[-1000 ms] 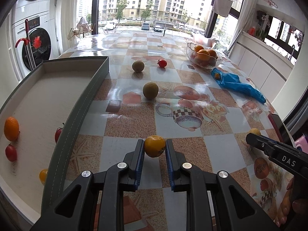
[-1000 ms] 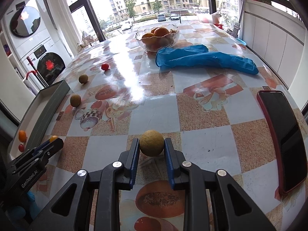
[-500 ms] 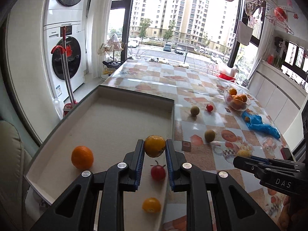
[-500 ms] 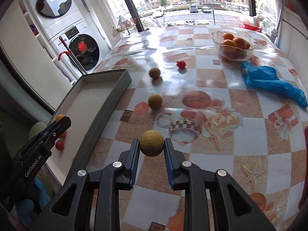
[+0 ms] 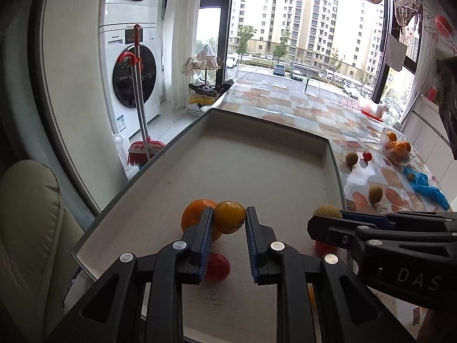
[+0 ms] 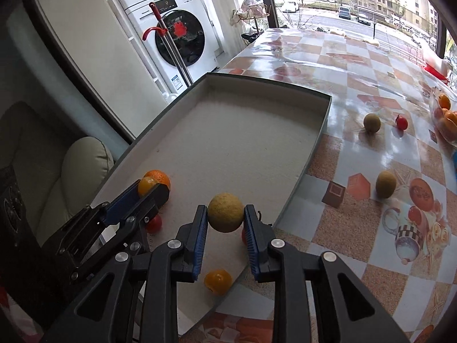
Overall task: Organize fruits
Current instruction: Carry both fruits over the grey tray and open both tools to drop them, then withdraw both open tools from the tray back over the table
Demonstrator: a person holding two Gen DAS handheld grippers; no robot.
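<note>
Tabletop tray (image 6: 311, 145) holds an orange (image 6: 160, 177), tomato (image 5: 218, 267) and small yellow fruit (image 6: 218, 281).

right gripper (image 6: 225, 224) clamping tan fruit (image 6: 225, 212), above tray (image 6: 314, 143)

Both wrist views close above the tray (image 5: 328, 145), facing the windows, sharing tray and table (image 6: 357, 57).

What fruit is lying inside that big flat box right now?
In the box: an orange, a small yellow fruit and a red one. Another red fruit is mostly hidden behind the right gripper.
</note>
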